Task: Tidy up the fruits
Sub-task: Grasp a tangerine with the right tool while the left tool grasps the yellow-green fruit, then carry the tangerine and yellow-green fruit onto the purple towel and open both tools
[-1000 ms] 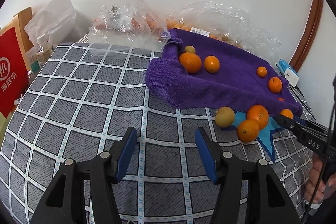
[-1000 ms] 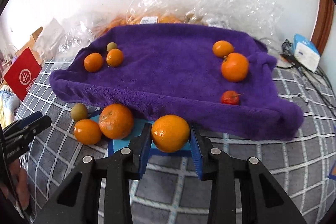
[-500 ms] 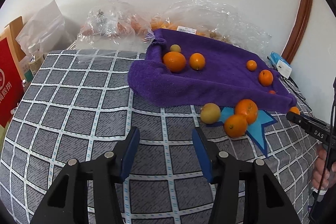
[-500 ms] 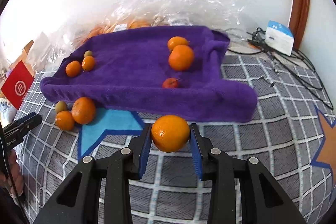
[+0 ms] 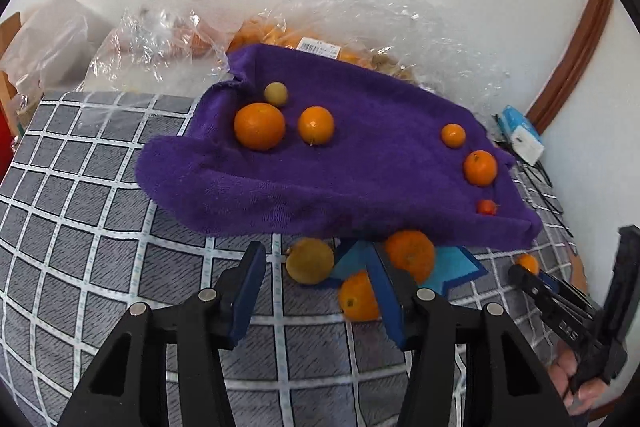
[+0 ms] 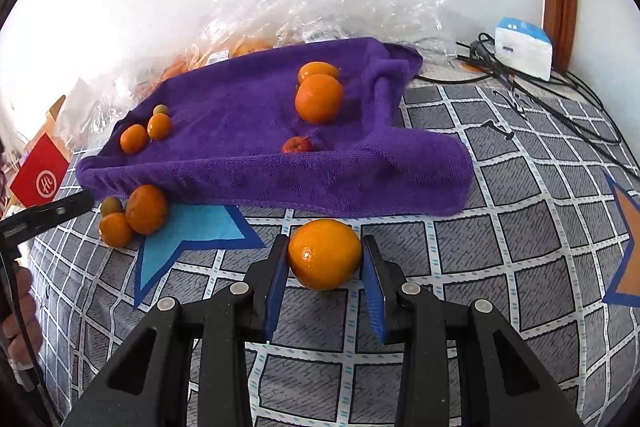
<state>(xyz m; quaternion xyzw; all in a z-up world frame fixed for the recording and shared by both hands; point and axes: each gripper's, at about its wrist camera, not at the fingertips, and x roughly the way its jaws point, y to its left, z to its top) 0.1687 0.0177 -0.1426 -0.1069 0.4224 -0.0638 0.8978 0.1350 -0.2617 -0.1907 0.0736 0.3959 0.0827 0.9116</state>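
A purple towel point(image 5: 360, 163) point(image 6: 248, 131) lies on the checked cloth with several oranges, a small red fruit point(image 6: 297, 145) and a small green fruit on it. My right gripper point(image 6: 325, 269) has opened around an orange point(image 6: 324, 254) that rests on the cloth in front of the towel; the left pad is close to it, the right pad apart. My left gripper point(image 5: 318, 289) is open just before a yellow-green fruit point(image 5: 309, 260) and two oranges point(image 5: 410, 254) point(image 5: 357, 297) by the towel's front edge. Its right finger covers part of the nearer orange.
Clear plastic bags of fruit point(image 5: 360, 27) point(image 6: 320, 11) lie behind the towel against the wall. A white and blue box point(image 6: 522, 47) with black cables sits at the back right. A red bag point(image 6: 40, 179) stands at the left. Blue star patches point(image 6: 192, 231) mark the cloth.
My right gripper lowered the orange to the cloth in front of the towel and opened off it. My left gripper moved forward and right toward the three fruits at the towel's edge.
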